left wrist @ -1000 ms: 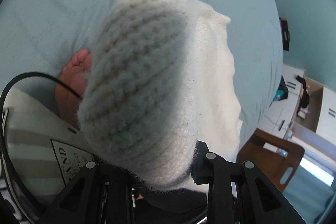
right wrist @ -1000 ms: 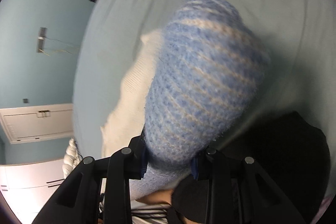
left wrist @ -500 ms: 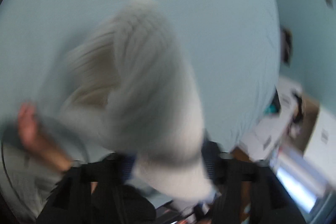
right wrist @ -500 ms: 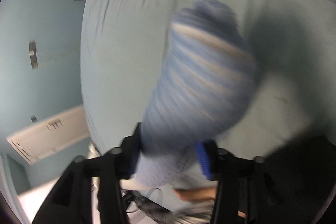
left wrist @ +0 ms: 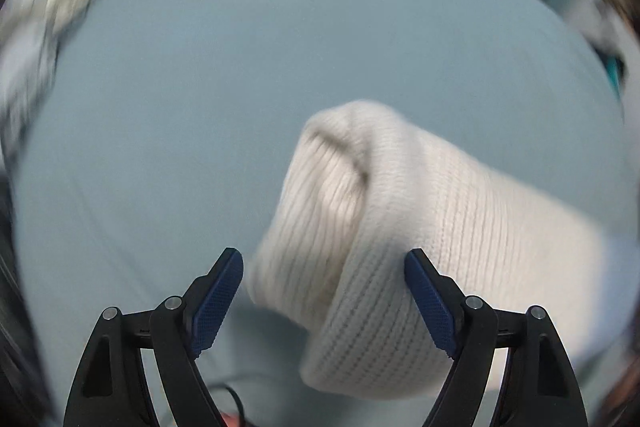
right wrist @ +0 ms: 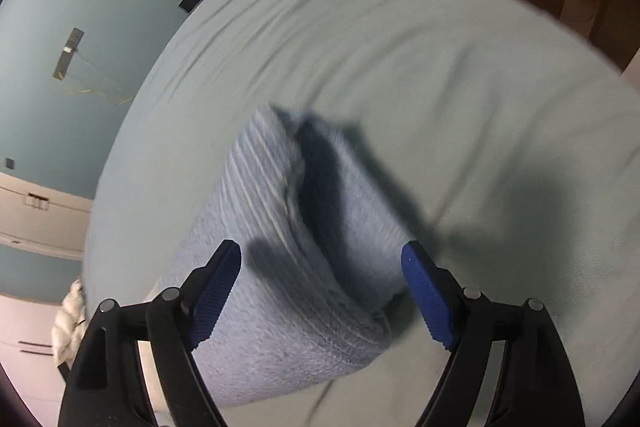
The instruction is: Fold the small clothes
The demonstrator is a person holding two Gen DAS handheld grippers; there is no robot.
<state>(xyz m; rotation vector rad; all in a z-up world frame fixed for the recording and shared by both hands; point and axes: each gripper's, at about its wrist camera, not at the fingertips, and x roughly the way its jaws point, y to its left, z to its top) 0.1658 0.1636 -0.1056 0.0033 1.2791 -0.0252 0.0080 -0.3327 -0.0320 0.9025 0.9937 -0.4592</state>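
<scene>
Left gripper (left wrist: 323,291) spreading wide, just opening around a cream knit sock (left wrist: 400,247), right pad touching it. Right gripper (right wrist: 322,287) likewise spreading wide, a blue striped knit sock (right wrist: 288,267) lying loose between, over pale bedsheet (right wrist: 440,87). Both pointing steeply down.

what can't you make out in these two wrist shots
- Left wrist: white knit runs past the right edge and is motion-blurred; its full shape is unclear.
- Left wrist: clutter at the top corners is smeared beyond naming.
- Right wrist: blue knit, its near end hidden behind the right gripper, fold state unclear.
</scene>
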